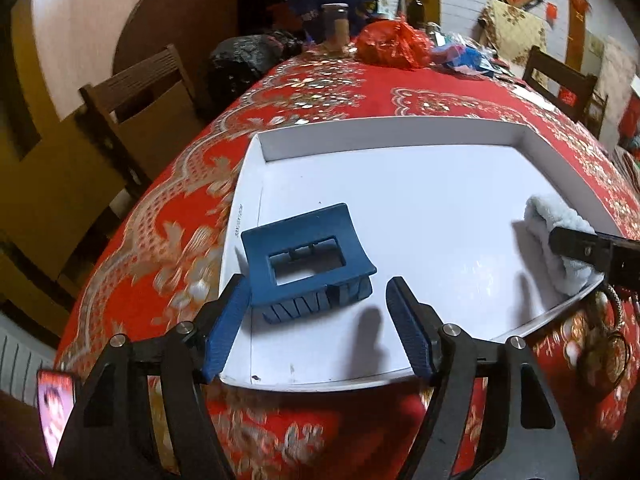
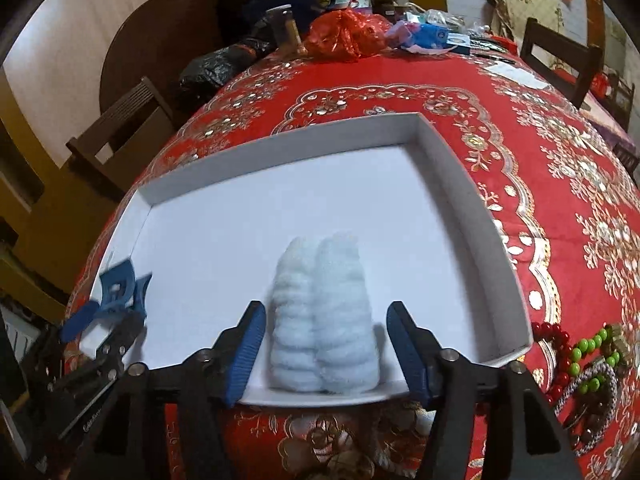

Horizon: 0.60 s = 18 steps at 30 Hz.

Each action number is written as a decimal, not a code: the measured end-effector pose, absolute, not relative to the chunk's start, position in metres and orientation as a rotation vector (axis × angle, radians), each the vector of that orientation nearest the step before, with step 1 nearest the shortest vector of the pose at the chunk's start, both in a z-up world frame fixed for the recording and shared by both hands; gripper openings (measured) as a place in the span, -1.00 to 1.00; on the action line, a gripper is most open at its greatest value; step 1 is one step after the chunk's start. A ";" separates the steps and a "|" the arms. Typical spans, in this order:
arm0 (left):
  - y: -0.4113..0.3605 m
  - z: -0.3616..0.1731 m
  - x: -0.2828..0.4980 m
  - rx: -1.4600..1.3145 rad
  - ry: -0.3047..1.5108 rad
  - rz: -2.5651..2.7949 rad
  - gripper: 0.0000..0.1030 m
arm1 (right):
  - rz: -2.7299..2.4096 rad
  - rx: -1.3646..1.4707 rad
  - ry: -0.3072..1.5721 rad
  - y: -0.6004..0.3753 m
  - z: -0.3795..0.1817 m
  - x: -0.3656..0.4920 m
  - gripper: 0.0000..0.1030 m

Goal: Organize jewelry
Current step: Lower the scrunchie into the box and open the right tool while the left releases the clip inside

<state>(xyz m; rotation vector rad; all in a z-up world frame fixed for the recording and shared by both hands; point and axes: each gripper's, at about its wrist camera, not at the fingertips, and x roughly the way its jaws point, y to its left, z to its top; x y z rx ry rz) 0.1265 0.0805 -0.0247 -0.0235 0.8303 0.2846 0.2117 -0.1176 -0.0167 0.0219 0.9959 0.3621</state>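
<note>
Hair clip (image 1: 306, 258) sits at the box's (image 1: 392, 130) left edge, between the left gripper (image 1: 318, 322) fingers, which are wide open and hold nothing. Hard plastic, light, likely slick: pinch across the solid body. Fluffy scrunchie (image 2: 324, 316) lies near the front wall between the open right gripper (image 2: 326, 346) fingers; soft, compressible. Beads (image 2: 576, 356) wait on the desk.

Light: dim, warm indoor – brightest on the white tray (image 1: 400, 200)
Shadows: soft finger shadows on the tray floor
Glare: faint sheen near the tray's front edge
Blur: motion smear on the tablecloth (image 1: 160, 260) and the hair claw (image 2: 120, 288)
Distortion: strong fisheye bending, dark vignetted corners
</note>
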 end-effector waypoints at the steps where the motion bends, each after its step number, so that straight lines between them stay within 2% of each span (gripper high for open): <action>1: 0.080 -0.025 0.124 -0.025 0.831 0.290 0.38 | 0.363 0.038 0.979 -0.121 -0.013 0.210 0.18; 7: 0.079 -0.024 0.124 -0.043 0.846 0.304 0.39 | 0.352 0.076 0.897 -0.153 0.022 0.196 0.18; 11: 0.076 -0.003 0.120 -0.101 0.795 0.278 0.40 | 0.277 0.056 0.873 -0.204 0.042 0.178 0.18; 14: 0.058 0.021 0.108 -0.102 0.726 0.225 0.52 | 0.150 -0.002 0.892 -0.247 0.046 0.163 0.19; 18: 0.016 0.036 0.085 -0.105 0.689 0.057 0.53 | 0.028 0.065 0.938 -0.308 0.041 0.137 0.19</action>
